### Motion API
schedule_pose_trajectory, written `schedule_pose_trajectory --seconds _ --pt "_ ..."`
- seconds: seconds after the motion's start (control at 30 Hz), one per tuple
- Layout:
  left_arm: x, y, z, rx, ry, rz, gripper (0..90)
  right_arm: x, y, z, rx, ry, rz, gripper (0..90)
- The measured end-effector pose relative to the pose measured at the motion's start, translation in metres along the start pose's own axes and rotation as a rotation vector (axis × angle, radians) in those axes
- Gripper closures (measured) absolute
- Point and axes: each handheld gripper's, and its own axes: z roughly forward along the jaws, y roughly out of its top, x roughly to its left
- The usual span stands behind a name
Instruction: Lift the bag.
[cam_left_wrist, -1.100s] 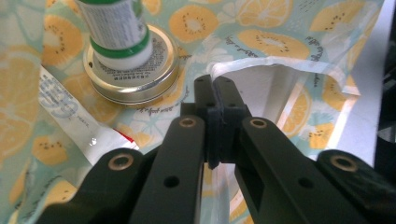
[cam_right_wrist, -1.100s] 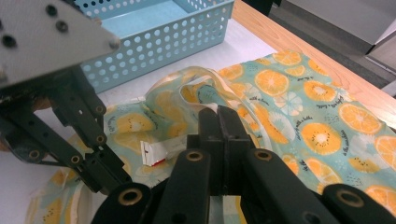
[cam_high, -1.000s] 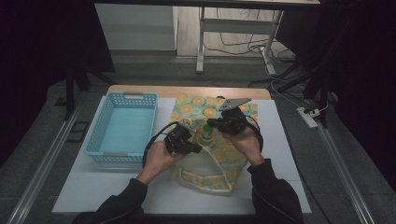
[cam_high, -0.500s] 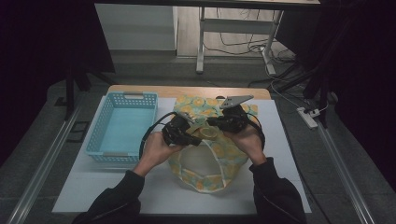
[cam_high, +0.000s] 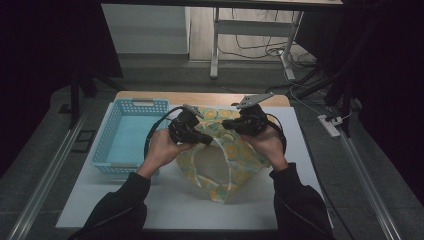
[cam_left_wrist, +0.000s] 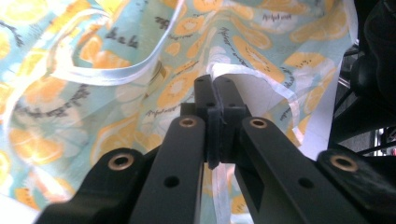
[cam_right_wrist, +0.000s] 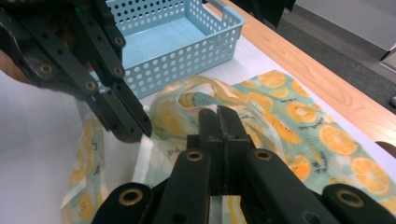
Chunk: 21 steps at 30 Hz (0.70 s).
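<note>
Cloth: a thin cloth with orange slices printed on pale blue-green, and a white band along its edge. It hangs in the air between the two grippers, and its lower part rests on the white table, just to the right of the basket.

Left gripper: the left gripper has its jaws pinched tight on the cloth's white-banded edge. In the left gripper view the cloth spreads out past the jaw tips, and a strip of it runs down between the jaws.

Right gripper: the right gripper is also clamped on the cloth. In the right gripper view the cloth pokes out at the closed jaw tips and lies beyond them on the table.

Grippers together: the two sit close side by side, above the cloth's top edge, so the cloth opens into a loop below them. The right gripper view shows the left gripper holding the same edge, just beside the right one.

Hands: the left hand and the right hand each hold a gripper from below.

Basket: a light blue basket with holes in its walls stands on the table to the left of the cloth, near the left hand.
</note>
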Motion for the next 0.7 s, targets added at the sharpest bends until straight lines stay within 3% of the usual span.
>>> schedule_pose_trajectory --seconds 0.7 --pt "0.006 0.034 -0.059 -0.099 -0.008 -0.010 90.0 -0.009 0.024 -0.029 -0.057 -0.016 0.001 90.0"
